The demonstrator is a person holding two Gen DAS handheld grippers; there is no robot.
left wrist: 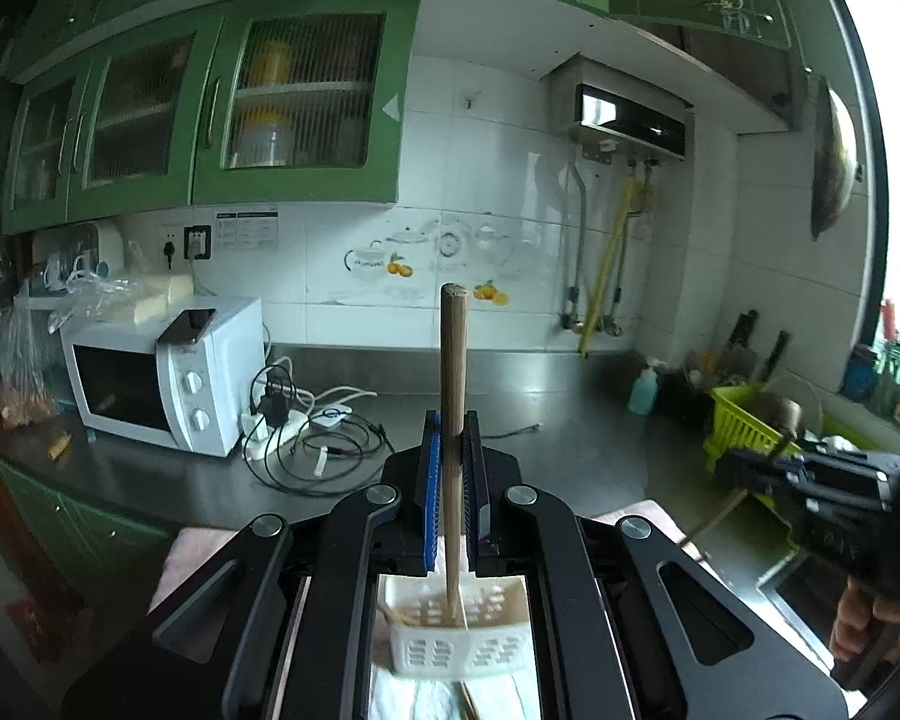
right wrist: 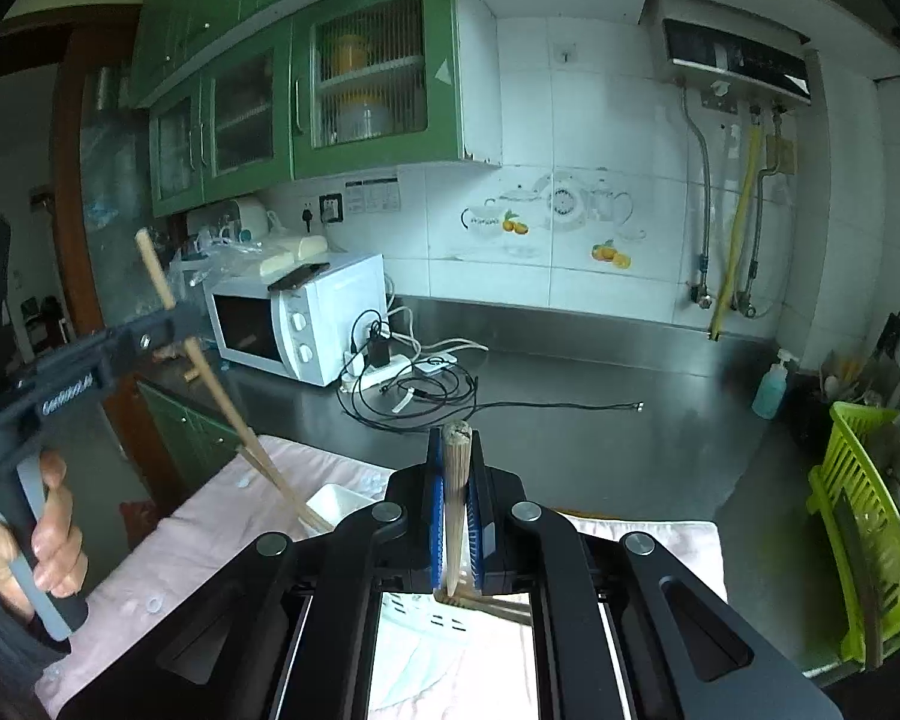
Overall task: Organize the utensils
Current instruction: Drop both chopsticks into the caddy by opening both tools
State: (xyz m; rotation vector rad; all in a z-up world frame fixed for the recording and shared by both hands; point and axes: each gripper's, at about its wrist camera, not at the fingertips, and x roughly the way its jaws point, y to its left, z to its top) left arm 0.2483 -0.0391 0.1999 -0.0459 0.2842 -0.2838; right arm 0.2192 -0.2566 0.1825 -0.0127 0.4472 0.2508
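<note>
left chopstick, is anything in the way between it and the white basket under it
Nothing visible blocks it. The left claw is shut on the chopstick, whose lower end already hangs at the open top of the white basket. The only things there are other chopsticks already in the basket, off to one side.

We see open steel counter (right wrist: 600,438) mid-way; cables (right wrist: 414,390) and microwave (right wrist: 306,318) crowd its left back, the green rack (right wrist: 858,516) blocks its right edge.
</note>
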